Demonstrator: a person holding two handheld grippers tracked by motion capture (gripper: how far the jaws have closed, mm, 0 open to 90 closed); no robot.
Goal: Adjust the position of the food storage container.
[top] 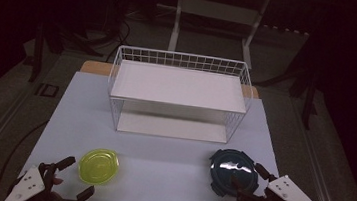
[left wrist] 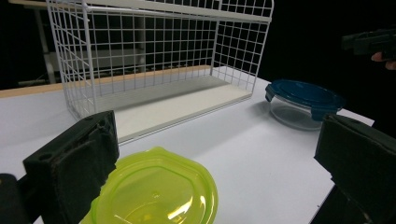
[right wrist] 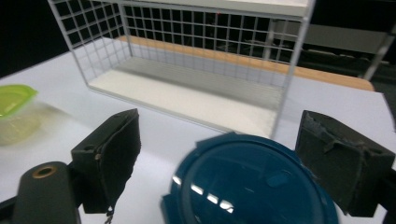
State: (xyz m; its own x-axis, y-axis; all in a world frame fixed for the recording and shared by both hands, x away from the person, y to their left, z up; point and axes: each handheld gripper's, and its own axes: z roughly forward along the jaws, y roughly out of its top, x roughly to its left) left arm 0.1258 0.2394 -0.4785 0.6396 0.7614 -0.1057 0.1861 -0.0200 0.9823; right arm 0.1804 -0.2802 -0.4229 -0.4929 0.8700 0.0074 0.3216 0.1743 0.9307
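A round glass container with a dark blue lid point(top: 232, 170) point(right wrist: 252, 186) point(left wrist: 303, 95) sits at the table's front right. My right gripper point(top: 246, 174) point(right wrist: 229, 158) is open, its jaws spread on either side of the lid's near edge, and the pads do not press on it. A yellow-green lidded container point(top: 99, 165) point(left wrist: 156, 191) point(right wrist: 11, 100) lies at the front left. My left gripper point(top: 79, 175) point(left wrist: 215, 158) is open just to the left of and in front of it, holding nothing. Its left pad stands close to the yellow-green rim.
A white wire rack point(top: 183, 61) point(left wrist: 154, 56) point(right wrist: 187, 42) with two white shelves stands in the middle of the white table point(top: 170, 155). The other hand's gripper point(left wrist: 369, 42) shows at the top right of the left gripper view. Dark floor and stands surround the table.
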